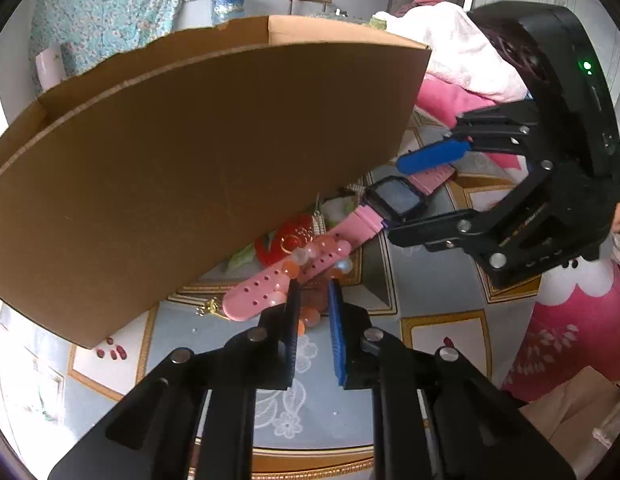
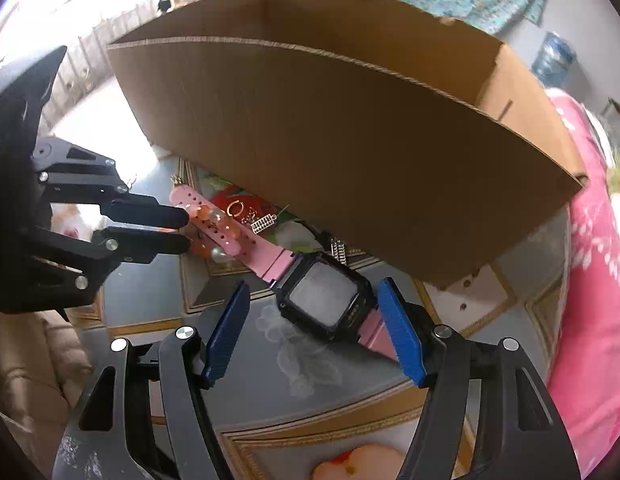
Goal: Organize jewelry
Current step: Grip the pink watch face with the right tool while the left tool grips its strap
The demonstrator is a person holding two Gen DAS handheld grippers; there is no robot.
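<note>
**Two tongs, one tangle: beads on the left, watch on the right**

My left tongs (image 1: 312, 312) are nearly closed around the bead bracelet (image 2: 213, 236), which lies draped over the pink strap (image 1: 265, 284) of the watch (image 2: 324, 304). Whether the pads truly pinch a bead or only sit beside them, I cannot tell; the gap between them is narrow and beads show inside it. My right tongs (image 2: 316, 332) stand wide open, one finger on each side of the watch face, touching nothing that I can see. The watch lies flat on the table (image 2: 157, 292), just in front of the box (image 2: 350, 148), with small gold charms (image 2: 249, 214) scattered between strap and box wall.

To do this well, I judge the beads should come off first. I would squeeze the left pads onto the cord between two beads, not on a round bead that could squirt out, then lift straight up and slowly so the loop slides clear of the strap. The right tongs could close lightly on the watch case to pin it down while the beads lift. Grip the case by its flat sides, not the screen. Watch the charms nearby: dragging the strap sideways could sweep them under the box.
</note>
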